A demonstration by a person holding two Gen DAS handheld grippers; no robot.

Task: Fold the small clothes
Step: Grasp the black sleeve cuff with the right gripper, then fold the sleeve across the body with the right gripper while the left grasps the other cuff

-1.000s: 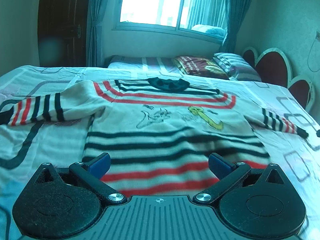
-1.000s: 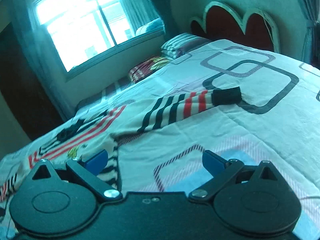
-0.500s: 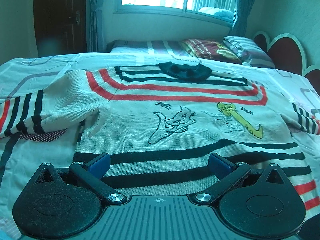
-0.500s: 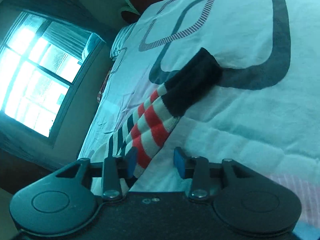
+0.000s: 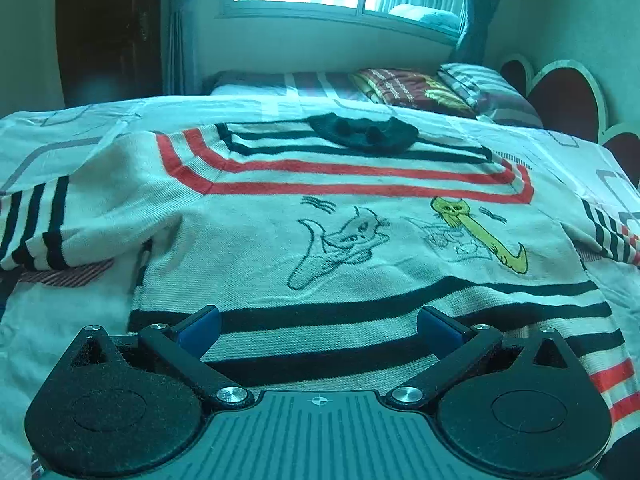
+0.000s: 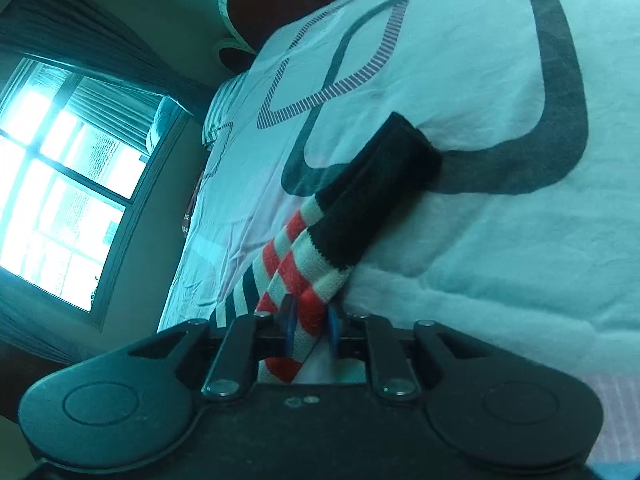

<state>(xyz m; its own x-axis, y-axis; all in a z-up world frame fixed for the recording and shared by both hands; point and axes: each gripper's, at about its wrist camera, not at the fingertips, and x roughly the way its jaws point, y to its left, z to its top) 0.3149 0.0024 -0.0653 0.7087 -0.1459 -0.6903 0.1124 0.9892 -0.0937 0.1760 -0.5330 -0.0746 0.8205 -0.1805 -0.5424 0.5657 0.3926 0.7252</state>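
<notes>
A small cream sweater with red and black stripes and two embroidered cats lies flat, face up, on the bed, its black collar at the far end. My left gripper is open and empty, low over the sweater's lower stripes. My right gripper is shut on the sweater's right sleeve, gripping the red-and-white stripes just behind the black cuff. The cuff rests on the sheet ahead of the fingers.
The bed sheet is white with dark rounded-square outlines. Pillows lie at the far side under the window. A scalloped headboard stands at the right. The sweater's left sleeve stretches out to the left.
My right gripper dropped onto the sleeve, rolled and closed on it near the cuff. My left gripper moved forward over the sweater's body and stayed open.
</notes>
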